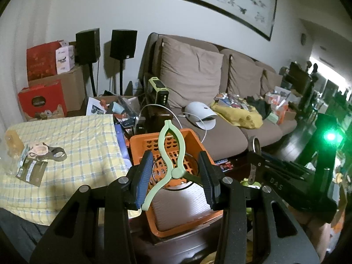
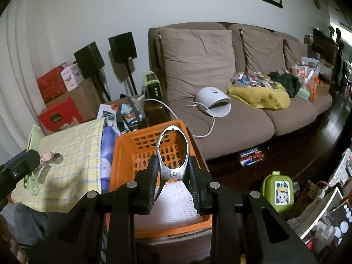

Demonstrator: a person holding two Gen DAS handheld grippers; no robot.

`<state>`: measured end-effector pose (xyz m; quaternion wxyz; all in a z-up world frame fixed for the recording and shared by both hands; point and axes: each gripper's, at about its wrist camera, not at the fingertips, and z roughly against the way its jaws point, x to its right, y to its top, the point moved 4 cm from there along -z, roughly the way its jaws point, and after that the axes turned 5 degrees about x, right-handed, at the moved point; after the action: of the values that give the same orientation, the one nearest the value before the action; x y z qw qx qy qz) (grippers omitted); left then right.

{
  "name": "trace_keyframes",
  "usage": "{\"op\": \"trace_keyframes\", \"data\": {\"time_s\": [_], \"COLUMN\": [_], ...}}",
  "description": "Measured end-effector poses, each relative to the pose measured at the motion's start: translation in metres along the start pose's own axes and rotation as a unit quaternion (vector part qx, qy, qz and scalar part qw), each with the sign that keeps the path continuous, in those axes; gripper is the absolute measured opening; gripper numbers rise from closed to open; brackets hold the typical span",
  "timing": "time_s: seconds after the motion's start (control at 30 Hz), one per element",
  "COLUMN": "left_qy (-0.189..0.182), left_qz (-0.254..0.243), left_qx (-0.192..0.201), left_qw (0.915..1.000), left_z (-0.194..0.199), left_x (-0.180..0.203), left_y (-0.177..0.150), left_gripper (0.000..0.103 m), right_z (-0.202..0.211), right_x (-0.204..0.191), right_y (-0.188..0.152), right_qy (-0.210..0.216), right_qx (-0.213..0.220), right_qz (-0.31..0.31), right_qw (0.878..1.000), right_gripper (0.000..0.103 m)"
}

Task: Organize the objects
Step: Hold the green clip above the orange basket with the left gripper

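Observation:
My left gripper is shut on the handles of a pale green plastic tongs, whose closed tip points up and away. My right gripper is shut on a silver metal nutcracker, with its oval jaws standing upright. Both tools hang over an orange slotted basket with a white foam sheet on its floor. The right gripper with its cracker shows at the right of the left wrist view. The left gripper shows at the left edge of the right wrist view.
A table with a yellow checked cloth stands left of the basket and bears a dark olive tool and a card packet. Behind is a brown sofa with clutter. A green case lies at the right.

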<state>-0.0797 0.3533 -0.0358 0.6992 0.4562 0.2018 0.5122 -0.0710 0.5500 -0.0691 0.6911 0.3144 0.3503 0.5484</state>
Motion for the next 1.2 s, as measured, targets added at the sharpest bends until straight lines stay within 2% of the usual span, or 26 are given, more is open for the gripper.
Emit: {"op": "trace_keyframes", "data": {"time_s": [1.2], "left_qy": [-0.018], "left_qz": [-0.003], "left_qx": [-0.004], "left_qw": [0.9998], "left_z": [-0.006], "left_x": [0.02], "left_y": [0.0], "left_gripper": [0.039], "right_z": [-0.001], "right_x": [0.0], "right_y": [-0.003], "right_qy": [-0.003], "right_qx": [-0.004], "right_qz": [0.003], "right_qw": [1.0], "right_gripper": [0.027]}}
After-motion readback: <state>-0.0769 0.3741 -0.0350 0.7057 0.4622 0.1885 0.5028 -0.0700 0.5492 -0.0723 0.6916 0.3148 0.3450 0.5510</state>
